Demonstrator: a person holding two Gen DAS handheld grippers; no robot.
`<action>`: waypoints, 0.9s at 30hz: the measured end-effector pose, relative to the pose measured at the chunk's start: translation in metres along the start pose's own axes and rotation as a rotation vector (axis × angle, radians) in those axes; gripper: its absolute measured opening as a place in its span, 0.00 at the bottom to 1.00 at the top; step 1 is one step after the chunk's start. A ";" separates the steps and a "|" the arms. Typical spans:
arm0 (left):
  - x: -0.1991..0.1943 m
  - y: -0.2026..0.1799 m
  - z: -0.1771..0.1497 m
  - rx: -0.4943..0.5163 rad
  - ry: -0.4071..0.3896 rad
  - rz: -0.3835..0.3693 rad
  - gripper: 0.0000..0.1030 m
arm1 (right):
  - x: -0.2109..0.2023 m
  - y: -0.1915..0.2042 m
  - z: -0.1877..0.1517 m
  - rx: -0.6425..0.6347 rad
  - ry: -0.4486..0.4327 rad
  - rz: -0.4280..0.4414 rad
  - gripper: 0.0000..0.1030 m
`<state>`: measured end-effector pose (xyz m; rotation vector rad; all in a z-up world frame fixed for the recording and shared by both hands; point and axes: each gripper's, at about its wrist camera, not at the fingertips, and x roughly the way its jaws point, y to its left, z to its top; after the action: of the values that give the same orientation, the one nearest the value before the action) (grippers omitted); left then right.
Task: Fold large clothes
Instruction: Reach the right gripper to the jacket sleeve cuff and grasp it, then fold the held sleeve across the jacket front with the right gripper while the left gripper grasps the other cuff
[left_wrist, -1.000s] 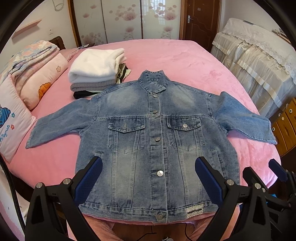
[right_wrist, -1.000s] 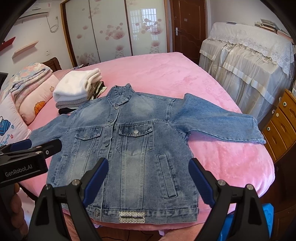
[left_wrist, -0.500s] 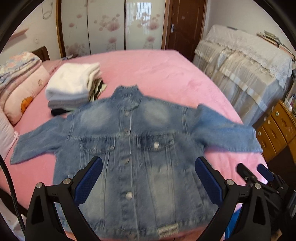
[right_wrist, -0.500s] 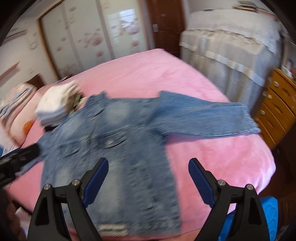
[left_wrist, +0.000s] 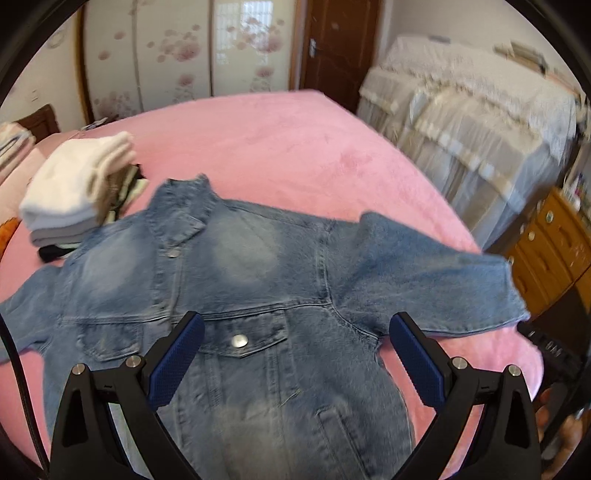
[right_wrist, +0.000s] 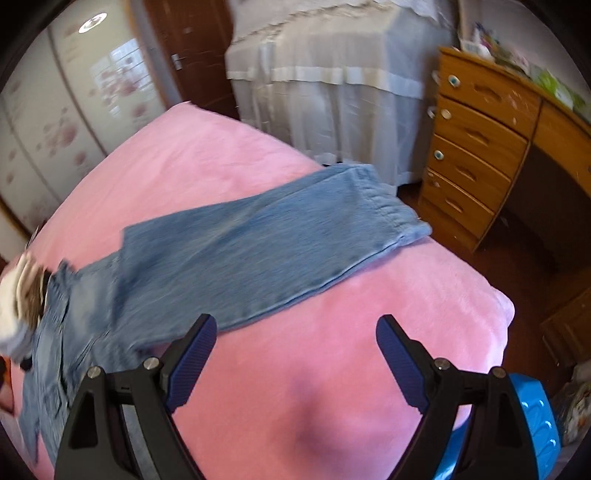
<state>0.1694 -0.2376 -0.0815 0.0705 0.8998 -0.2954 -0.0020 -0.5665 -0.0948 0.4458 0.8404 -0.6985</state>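
Already you had both sets of tongs spread wide and pinching nothing: your left gripper hung over the chest of the denim jacket, and your right gripper hung over bare pink bedspread just beside the jacket's right-hand sleeve. The jacket lay flat and face up on the bed, buttoned, sleeves spread out to either side, with the stack of folded clothes just beyond its shoulder. The likely trouble from there was a bad first pinch: stiff denim could slide on the plush cover, so a grab near the cuff, which reached the bed's edge close to the wooden drawers, might have dragged the sleeve off the side or skewed the whole body. Both views were smeared, so judging the seam line was harder. The jacket's collar pointed away from you toward the wardrobe doors, hem nearest you; its body ran near to far, while the sleeves made the longer line, crosswise over the bed.
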 end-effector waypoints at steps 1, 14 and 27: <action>0.011 -0.007 0.002 0.017 0.015 -0.006 0.97 | 0.006 -0.005 0.004 0.010 0.001 0.002 0.86; 0.133 -0.072 -0.002 0.044 0.186 -0.035 0.90 | 0.083 -0.067 0.026 0.207 0.109 0.077 0.70; 0.099 -0.063 0.005 0.046 0.101 -0.110 0.88 | 0.057 -0.029 0.064 0.116 -0.111 0.120 0.06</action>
<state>0.2130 -0.3213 -0.1517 0.0796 0.9990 -0.4183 0.0374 -0.6471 -0.1046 0.5522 0.6652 -0.6566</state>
